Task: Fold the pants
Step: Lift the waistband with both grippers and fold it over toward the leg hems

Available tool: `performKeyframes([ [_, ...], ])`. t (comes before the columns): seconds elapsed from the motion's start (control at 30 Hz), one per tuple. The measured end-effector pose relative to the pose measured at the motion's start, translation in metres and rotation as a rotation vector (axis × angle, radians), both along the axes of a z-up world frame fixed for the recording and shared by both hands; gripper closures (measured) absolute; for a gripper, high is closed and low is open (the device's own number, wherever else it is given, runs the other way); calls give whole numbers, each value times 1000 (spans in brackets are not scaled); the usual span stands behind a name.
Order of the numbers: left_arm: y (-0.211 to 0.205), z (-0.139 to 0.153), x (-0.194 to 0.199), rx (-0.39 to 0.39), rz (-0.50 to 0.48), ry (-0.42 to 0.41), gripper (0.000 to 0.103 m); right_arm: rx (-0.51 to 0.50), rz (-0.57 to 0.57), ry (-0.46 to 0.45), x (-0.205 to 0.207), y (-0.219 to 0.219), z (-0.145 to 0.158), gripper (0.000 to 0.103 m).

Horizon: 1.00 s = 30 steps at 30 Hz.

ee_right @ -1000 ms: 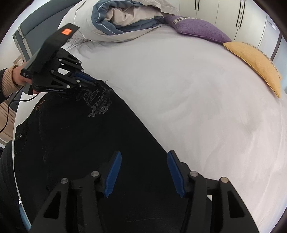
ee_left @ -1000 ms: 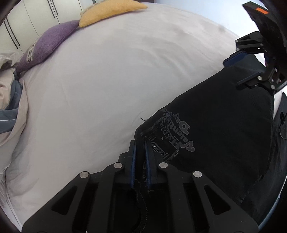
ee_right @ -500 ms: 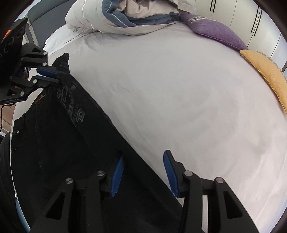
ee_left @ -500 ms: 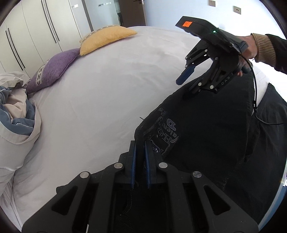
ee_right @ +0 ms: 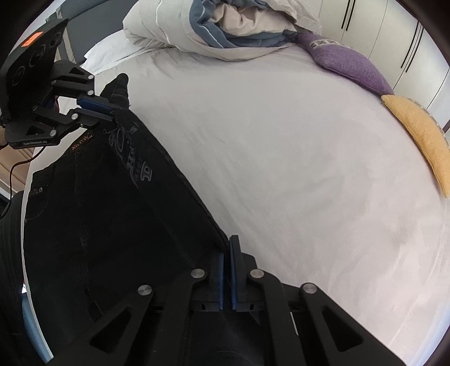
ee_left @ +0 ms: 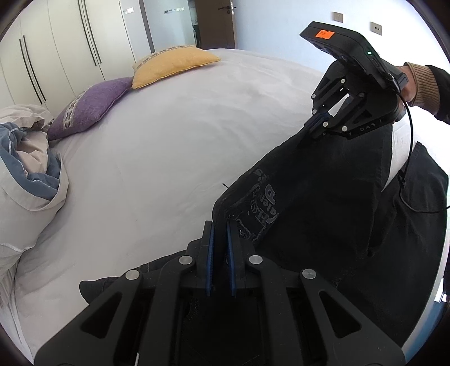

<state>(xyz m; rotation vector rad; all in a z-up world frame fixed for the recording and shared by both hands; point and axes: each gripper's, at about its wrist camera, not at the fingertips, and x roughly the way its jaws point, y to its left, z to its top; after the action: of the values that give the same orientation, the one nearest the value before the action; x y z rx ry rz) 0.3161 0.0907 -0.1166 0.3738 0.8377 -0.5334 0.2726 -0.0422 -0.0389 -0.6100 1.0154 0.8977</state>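
Two claws, left claw (ee_left: pixel 218 225) and right claw (ee_right: pixel 228 247), clenched on black denim pants (ee_left: pixel 323 197); smooth white sheet (ee_left: pixel 168 135).

We cannot read the grey lettering (ee_left: pixel 263 202) on the black pants (ee_left: pixel 332 197). Their lower part runs past the frame edge, and the duvet (ee_right: pixel 225 25) is cut off too.

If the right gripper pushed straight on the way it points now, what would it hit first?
The right gripper is already shut on the edge of the black pants. Straight on, it would likely press that fabric into the white bedsheet just beyond; depth is uncertain.
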Motion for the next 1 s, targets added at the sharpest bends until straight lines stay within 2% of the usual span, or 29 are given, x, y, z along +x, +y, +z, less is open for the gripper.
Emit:
performKeyframes([
  [0.23, 6, 4, -46, -9, -16, 32, 96, -5, 25, -40, -63, -1, 9, 99],
  [0.53, 12, -14, -114, -10, -9, 95, 96, -80, 63, -52, -136, 19, -12, 100],
  [1.0, 10, -47, -234, 41, -124, 145, 96, -180, 130, -39, -237, 23, -42, 100],
])
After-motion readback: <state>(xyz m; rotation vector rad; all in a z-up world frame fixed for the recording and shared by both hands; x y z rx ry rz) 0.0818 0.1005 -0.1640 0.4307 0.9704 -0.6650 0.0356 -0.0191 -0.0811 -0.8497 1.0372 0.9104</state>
